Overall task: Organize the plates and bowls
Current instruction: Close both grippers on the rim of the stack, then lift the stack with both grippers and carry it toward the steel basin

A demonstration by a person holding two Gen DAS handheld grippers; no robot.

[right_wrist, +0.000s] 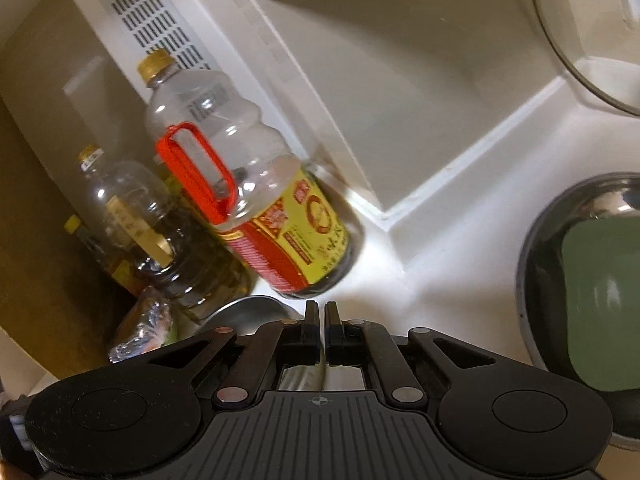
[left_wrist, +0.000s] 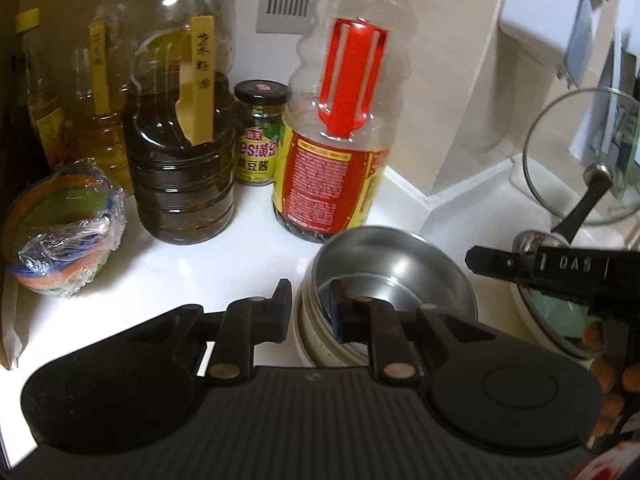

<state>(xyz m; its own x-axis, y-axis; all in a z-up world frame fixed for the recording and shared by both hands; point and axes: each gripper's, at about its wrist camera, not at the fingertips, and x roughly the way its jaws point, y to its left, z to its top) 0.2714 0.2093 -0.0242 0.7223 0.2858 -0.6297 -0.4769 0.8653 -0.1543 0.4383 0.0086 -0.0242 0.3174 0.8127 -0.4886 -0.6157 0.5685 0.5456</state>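
A steel bowl sits in a stack of cream bowls on the white counter. My left gripper straddles the stack's left rim, one finger outside and one inside the steel bowl, with a gap showing. My right gripper is shut with nothing between its fingers; it also shows in the left wrist view to the right of the stack. A steel basin holding a green plate lies at the right. The steel bowl's rim shows in the right wrist view.
Oil bottles, a sauce jar and a red-handled soy bottle stand along the back. Plastic-wrapped coloured bowls sit at the left. A glass lid leans at the right by the white wall ledge.
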